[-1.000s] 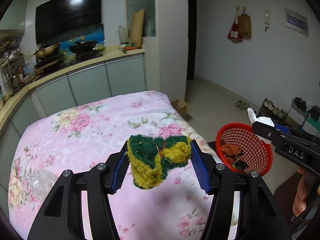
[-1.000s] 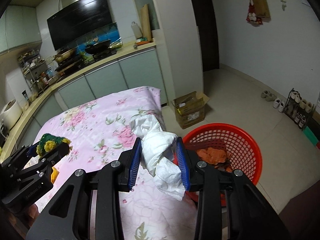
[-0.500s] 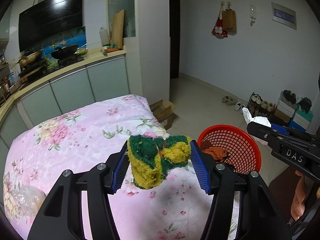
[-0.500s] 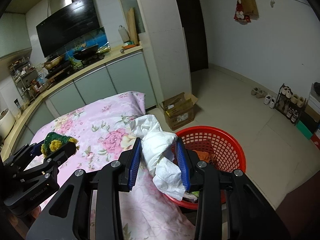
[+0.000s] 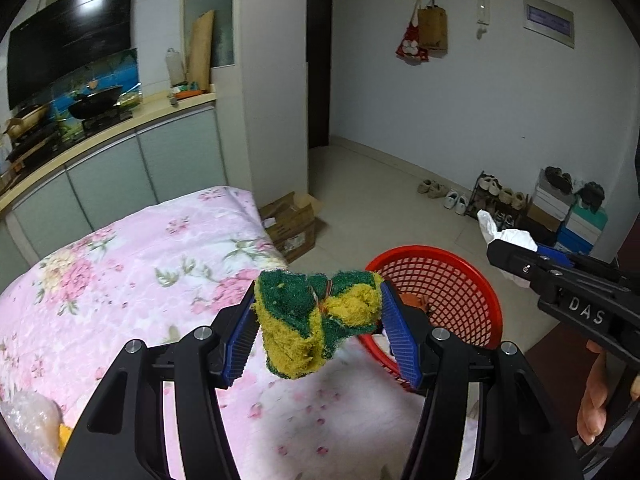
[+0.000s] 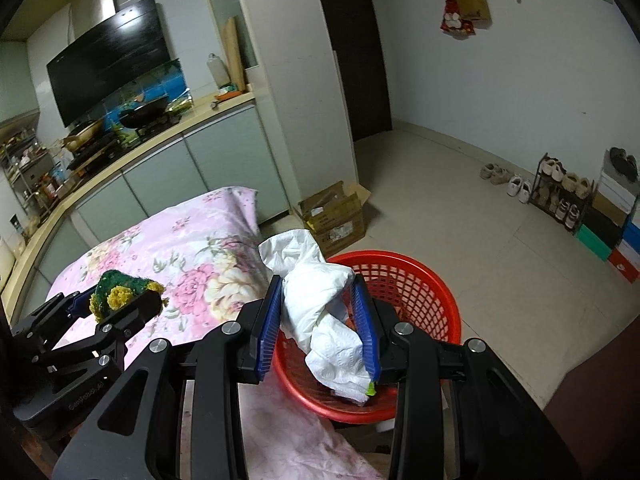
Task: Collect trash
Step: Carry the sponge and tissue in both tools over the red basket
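My left gripper is shut on a green and yellow scouring sponge, held above the right edge of the pink flowered tablecloth, just left of the red mesh basket. Crumpled white paper is clamped in my right gripper, hanging over the near left rim of that red basket. Orange scraps lie in the basket's bottom. In the right wrist view the left gripper with the sponge shows at the left; in the left wrist view the right gripper with the paper shows at the right.
A clear plastic bag lies at the table's near left corner. An open cardboard box stands on the floor beyond the basket. Kitchen cabinets run behind the table. A shoe rack and stacked shoeboxes line the right wall.
Both grippers have swung to the right toward the red basket, each still holding its load. The basket now sits closer under the right gripper's paper and beside the sponge.
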Available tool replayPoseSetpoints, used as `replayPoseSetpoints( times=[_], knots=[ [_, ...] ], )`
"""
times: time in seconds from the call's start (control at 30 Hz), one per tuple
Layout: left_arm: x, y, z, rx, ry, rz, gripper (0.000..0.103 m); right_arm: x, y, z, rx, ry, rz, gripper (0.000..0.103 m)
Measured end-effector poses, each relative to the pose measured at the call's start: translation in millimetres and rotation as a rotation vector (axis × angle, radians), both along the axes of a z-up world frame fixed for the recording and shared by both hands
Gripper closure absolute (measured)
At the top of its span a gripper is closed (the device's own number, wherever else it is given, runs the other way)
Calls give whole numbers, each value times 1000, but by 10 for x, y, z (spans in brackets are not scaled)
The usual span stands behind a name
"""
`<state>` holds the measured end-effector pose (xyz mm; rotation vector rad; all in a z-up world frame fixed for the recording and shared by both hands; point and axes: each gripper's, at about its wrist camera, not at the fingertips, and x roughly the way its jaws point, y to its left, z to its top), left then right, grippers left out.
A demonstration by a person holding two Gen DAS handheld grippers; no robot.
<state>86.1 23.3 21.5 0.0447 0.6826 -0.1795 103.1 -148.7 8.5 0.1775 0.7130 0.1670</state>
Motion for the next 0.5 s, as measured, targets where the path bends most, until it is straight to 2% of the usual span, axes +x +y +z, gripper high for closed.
replayPoseSetpoints(
  times=[0.5],
  knots=[
    [319,-488,-28,4,16,-121,47,103,-353,-134,4,34,-94,69]
  ],
)
